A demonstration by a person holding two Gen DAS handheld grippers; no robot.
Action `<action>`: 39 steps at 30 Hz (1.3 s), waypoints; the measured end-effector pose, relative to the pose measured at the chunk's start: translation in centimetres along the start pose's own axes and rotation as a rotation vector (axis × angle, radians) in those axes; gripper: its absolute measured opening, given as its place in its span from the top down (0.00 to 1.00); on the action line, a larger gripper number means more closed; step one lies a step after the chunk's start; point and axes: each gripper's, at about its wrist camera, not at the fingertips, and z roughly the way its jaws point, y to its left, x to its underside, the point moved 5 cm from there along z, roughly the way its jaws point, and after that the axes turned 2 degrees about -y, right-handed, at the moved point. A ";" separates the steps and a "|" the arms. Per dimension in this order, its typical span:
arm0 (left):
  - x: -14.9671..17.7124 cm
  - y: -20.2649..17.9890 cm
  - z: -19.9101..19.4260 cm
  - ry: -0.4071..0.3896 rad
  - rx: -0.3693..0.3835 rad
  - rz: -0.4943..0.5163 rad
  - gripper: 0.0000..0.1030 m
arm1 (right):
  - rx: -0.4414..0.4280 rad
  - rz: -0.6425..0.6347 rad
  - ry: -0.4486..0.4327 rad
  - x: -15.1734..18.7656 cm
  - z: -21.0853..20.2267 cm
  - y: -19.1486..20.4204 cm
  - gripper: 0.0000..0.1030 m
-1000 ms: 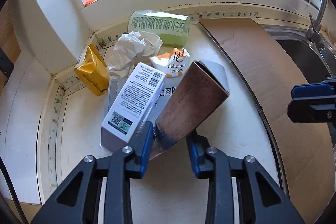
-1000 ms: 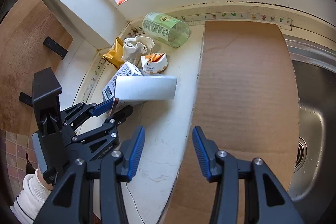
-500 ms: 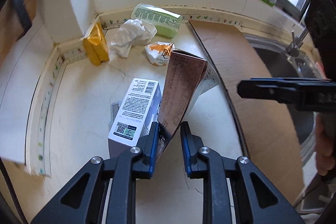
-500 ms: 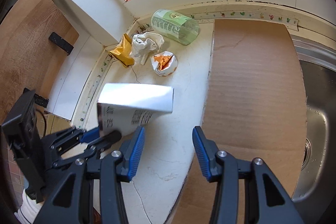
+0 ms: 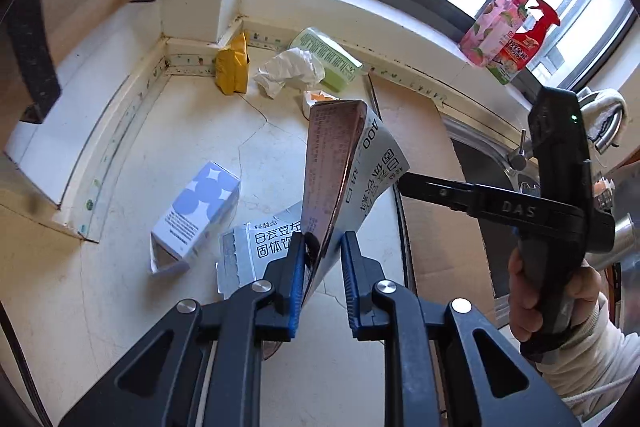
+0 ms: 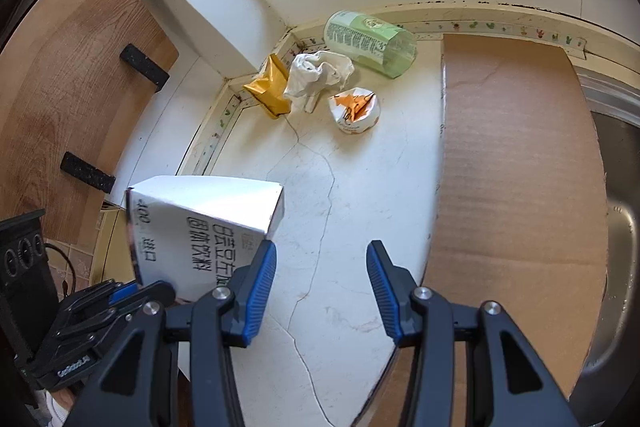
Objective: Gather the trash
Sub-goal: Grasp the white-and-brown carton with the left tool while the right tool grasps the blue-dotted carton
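My left gripper (image 5: pixel 322 259) holds a flattened white carton (image 5: pixel 340 163) with a coppery side by its lower edge, and its jaws are still closing on it. The carton (image 6: pixel 200 223) hangs above the counter's left end, close beside my right gripper (image 6: pixel 320 287), which is open and empty. On the counter lie a white box with blue dots (image 5: pixel 200 211) and a grey printed pack (image 5: pixel 260 243). In the corner are a yellow pouch (image 6: pixel 270 91), a crumpled tissue (image 6: pixel 320 75), a green bottle (image 6: pixel 368 43) and a cake wrapper (image 6: pixel 354 109).
A cardboard sheet (image 6: pixel 512 155) covers the counter to the right, up to the steel sink (image 6: pixel 624 227). Spray bottles (image 5: pixel 508 39) stand on the windowsill. A wooden board (image 6: pixel 80 67) is on the left. A person's hand (image 5: pixel 552 299) grips the right tool.
My left gripper rose and pulled back with the carton, rolling as it went, and its jaws narrowed on it. The blue-dotted box stayed on the counter and now lies on another side. The right gripper shifted slightly.
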 end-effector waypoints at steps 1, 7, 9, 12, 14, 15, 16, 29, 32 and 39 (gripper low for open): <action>0.2 0.0 -0.4 -0.002 -0.005 0.005 0.85 | -0.001 -0.002 0.002 0.2 0.0 0.2 0.54; 1.9 0.8 -2.6 -0.018 -0.073 0.012 0.85 | -0.005 -0.016 0.018 1.3 0.2 1.5 0.54; 2.8 1.6 -3.8 -0.030 -0.129 0.006 0.85 | -0.009 -0.020 0.026 1.6 0.5 2.0 0.54; 4.1 3.0 -5.2 -0.044 -0.201 -0.017 0.85 | -0.024 -0.026 0.043 2.2 1.3 3.2 0.54; 5.2 3.9 -6.1 -0.048 -0.244 -0.032 0.85 | -0.039 -0.031 0.056 2.5 2.0 4.3 0.54; 5.8 4.4 -6.6 -0.053 -0.268 -0.038 0.85 | -0.047 -0.033 0.062 2.6 2.4 4.9 0.54; 6.2 4.8 -7.0 -0.060 -0.288 -0.042 0.85 | -0.054 -0.031 0.065 2.7 2.8 5.3 0.54; 9.9 11.8 -11.0 -0.150 -0.516 -0.209 0.85 | -0.074 0.033 0.055 1.6 9.2 12.9 0.42; 10.4 13.0 -11.2 -0.157 -0.519 -0.245 0.85 | -0.017 0.061 0.052 1.3 11.1 13.2 0.42; 10.8 15.1 -11.5 -0.181 -0.539 -0.297 0.85 | 0.119 0.056 0.020 0.4 13.8 14.2 0.42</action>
